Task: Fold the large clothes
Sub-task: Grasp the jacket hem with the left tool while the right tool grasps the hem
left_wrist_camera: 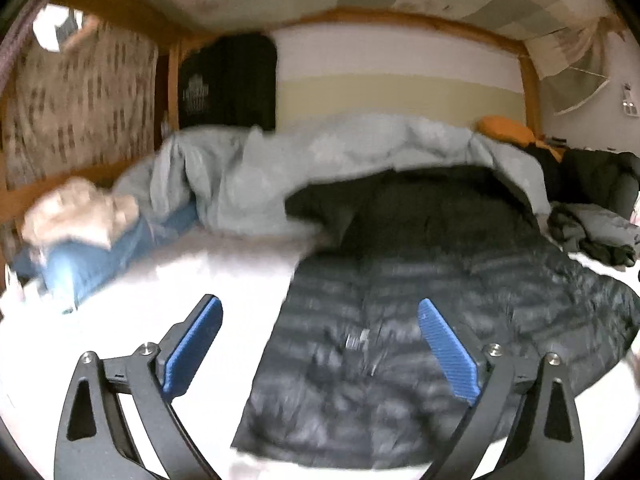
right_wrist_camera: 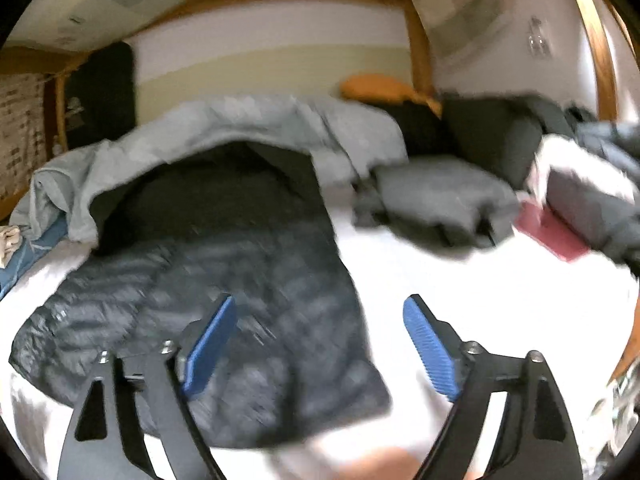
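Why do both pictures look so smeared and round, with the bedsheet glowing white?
Left wrist view: fisheye bends the room; the dark puffer jacket is motion-smeared and the white sheet overexposed. Right wrist view: heavier smear on the grey clothes; the blue pads stay sharp.

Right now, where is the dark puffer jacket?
The puffer jacket lies spread on the white sheet, just ahead of both open grippers. Its far end is tucked under the grey blanket; it sits right of centre in the left wrist view, left of centre in the right.

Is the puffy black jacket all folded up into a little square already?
No, the puffy black jacket lies spread out flat on the white bed, with its top end tucked under the grey blanket.
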A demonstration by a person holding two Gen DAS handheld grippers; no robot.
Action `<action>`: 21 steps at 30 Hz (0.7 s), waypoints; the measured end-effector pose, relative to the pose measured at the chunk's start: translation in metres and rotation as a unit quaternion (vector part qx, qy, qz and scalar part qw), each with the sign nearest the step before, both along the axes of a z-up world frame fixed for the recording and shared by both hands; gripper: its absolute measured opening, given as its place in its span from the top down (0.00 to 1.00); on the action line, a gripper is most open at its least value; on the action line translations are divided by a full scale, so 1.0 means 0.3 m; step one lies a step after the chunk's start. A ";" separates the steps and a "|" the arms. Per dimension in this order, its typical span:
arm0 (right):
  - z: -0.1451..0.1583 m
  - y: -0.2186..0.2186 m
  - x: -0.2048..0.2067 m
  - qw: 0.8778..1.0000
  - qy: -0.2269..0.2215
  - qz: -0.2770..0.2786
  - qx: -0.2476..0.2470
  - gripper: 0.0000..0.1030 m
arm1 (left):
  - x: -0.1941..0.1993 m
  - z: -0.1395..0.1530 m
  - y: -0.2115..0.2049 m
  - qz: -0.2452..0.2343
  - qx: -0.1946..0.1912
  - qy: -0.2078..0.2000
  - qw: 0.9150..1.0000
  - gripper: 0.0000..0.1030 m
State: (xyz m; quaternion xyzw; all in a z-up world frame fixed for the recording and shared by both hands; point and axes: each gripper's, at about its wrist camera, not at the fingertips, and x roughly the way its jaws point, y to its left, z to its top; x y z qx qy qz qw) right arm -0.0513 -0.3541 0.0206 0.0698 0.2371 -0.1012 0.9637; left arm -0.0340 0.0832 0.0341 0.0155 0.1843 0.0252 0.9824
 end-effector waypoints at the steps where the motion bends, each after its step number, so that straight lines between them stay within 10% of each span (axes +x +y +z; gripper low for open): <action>1: -0.017 -0.025 0.000 1.000 0.015 -0.005 0.006 0.21 | 0.003 -0.021 0.023 0.006 -0.003 0.015 1.000 0.06; 9: -0.139 -0.077 0.023 0.994 0.094 0.030 0.053 0.36 | 0.043 -0.177 0.169 0.011 -0.074 0.131 0.989 0.10; 12: -0.176 -0.068 0.050 0.990 0.115 0.046 0.074 0.59 | 0.096 -0.279 0.163 -0.031 -0.109 0.209 0.971 0.10; 13: -0.185 -0.062 0.059 0.988 0.117 0.051 0.083 0.77 | 0.086 -0.282 0.137 -0.024 -0.076 0.190 0.979 0.11; 15: -0.188 -0.066 0.054 0.988 0.102 0.056 0.104 0.93 | 0.082 -0.276 0.100 -0.033 -0.049 0.176 0.983 0.37; 17: -0.159 -0.057 0.034 0.990 0.081 0.056 0.101 0.96 | 0.070 -0.257 0.097 -0.042 -0.073 0.160 0.983 0.96; 21: -0.052 -0.033 -0.047 0.997 0.016 0.050 0.064 0.97 | -0.030 -0.134 0.119 -0.058 -0.117 0.097 0.987 0.96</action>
